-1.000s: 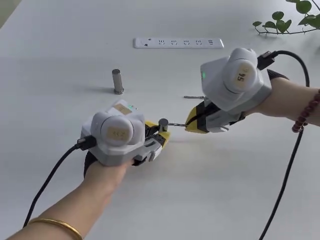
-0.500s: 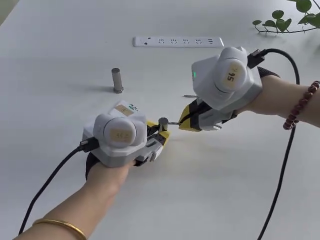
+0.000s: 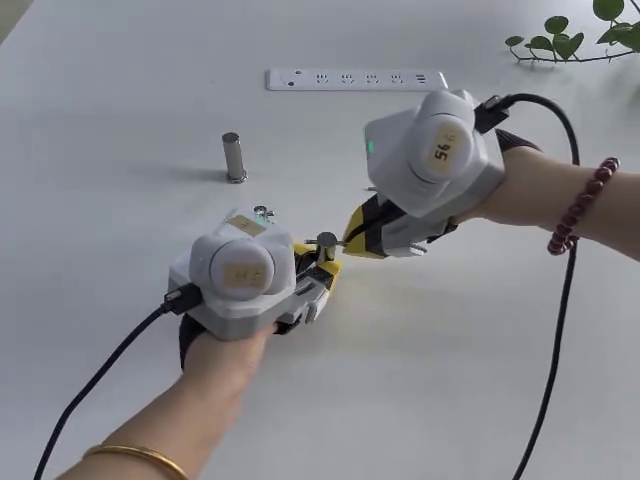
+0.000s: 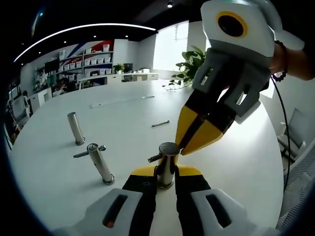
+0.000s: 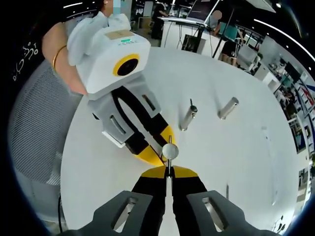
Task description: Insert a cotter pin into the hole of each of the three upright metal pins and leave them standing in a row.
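Subject: held metal pin, upright, clamped low between the jaws of the left tool; whether its base touches the tabletop cannot be told.

The cotter pin is pinched in the narrow right tool; its end shows past the pin's far side, so it is likely part-way through the hole.

Risks:
- a sideways push from the right tool tilts the pin or twists it in the clamp;
- a skewed angle jams or bends the thin wire;
- an early release leaves it half-seated, free to slide out.

Nearby: finished pin with its cotter, close enough for a tool body to knock over; bare pin farther off; spare cotter pin lying flat.
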A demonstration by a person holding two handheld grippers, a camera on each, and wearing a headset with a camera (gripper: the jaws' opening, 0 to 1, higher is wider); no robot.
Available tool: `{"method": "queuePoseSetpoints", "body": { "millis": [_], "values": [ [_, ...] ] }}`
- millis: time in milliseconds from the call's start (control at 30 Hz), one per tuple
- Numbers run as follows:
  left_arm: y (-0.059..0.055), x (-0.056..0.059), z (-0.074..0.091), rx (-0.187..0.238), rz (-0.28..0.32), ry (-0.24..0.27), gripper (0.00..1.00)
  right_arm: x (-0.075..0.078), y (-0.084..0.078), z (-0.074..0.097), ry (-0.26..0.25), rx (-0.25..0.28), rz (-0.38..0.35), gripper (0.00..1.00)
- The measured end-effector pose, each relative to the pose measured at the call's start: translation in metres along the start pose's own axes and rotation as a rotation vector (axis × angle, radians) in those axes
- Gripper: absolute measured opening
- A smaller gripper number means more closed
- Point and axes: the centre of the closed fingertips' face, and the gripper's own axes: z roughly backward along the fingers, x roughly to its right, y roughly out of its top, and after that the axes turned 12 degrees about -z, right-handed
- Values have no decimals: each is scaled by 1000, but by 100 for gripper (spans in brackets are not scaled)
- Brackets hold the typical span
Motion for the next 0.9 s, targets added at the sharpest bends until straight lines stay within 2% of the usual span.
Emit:
{"method": "queuePoseSetpoints", "body": {
  "millis": [200, 300, 400, 600, 900],
  "values": [
    [-1, 0, 0, -1, 18, 16, 12, -1, 3, -1, 5, 13, -14, 0],
    [-1, 0, 0, -1, 13, 15, 12, -2, -1, 0, -4, -2, -43, 10],
    [-1, 0, 0, -2, 13, 14, 12, -3, -1, 3, 0, 14, -46, 8],
    [-1, 0, 0, -3, 18, 21, 12, 0, -3, 12, -24, 16, -59, 3],
    [-2, 0, 0, -6, 27, 32, 12, -1, 2, 13, -30, 37, -66, 0]
  ]
}}
